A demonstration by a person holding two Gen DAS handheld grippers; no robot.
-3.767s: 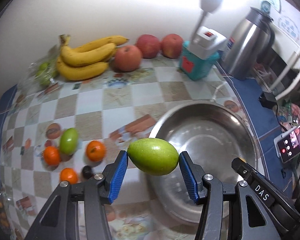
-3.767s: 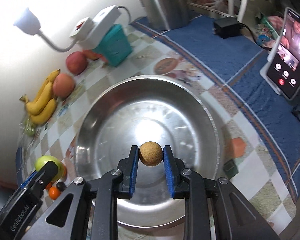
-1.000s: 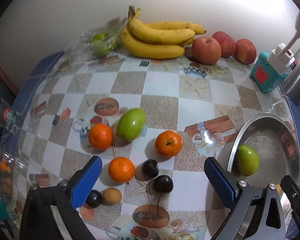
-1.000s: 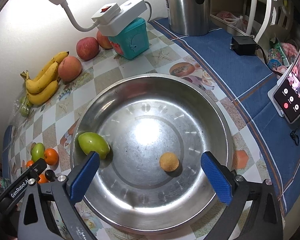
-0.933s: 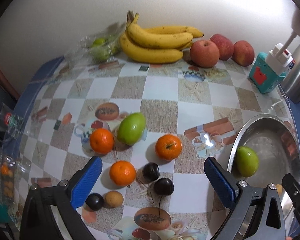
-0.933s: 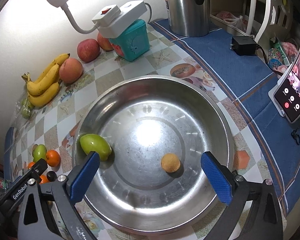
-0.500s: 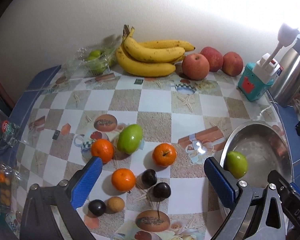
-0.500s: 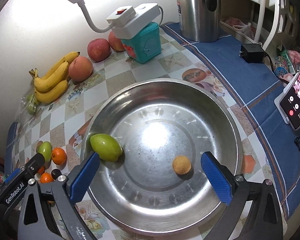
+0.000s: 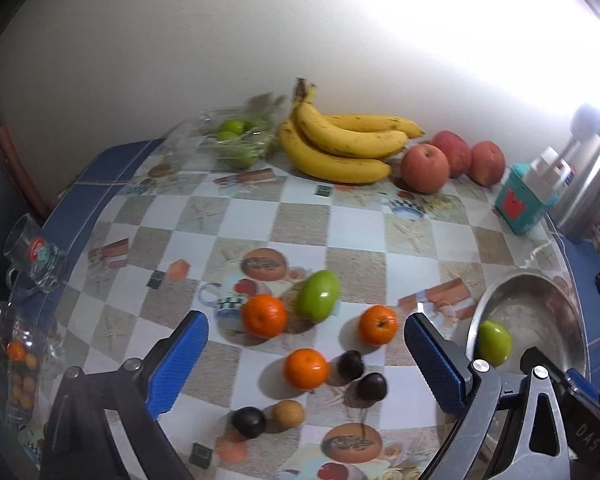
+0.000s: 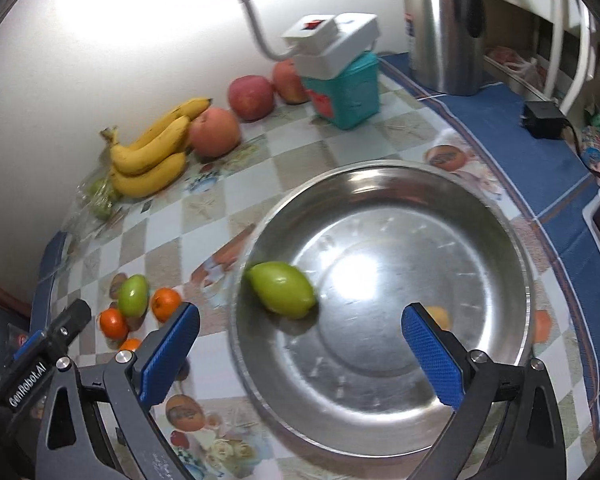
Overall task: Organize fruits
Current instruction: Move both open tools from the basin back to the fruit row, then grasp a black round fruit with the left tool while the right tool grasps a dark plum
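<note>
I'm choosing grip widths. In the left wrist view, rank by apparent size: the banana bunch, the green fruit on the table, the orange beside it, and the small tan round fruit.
Largest to smallest:
1. banana bunch, although it lies farthest away
2. green fruit
3. orange, only slightly smaller than the green one
4. tan round fruit, smallest although nearest

The steel bowl is polished, glaring metal; the tabletop wears a glossy printed covering; the green mango looks smooth and waxy; the right hand-held gripper has blue textured pads; the kettle is brushed metal.
</note>
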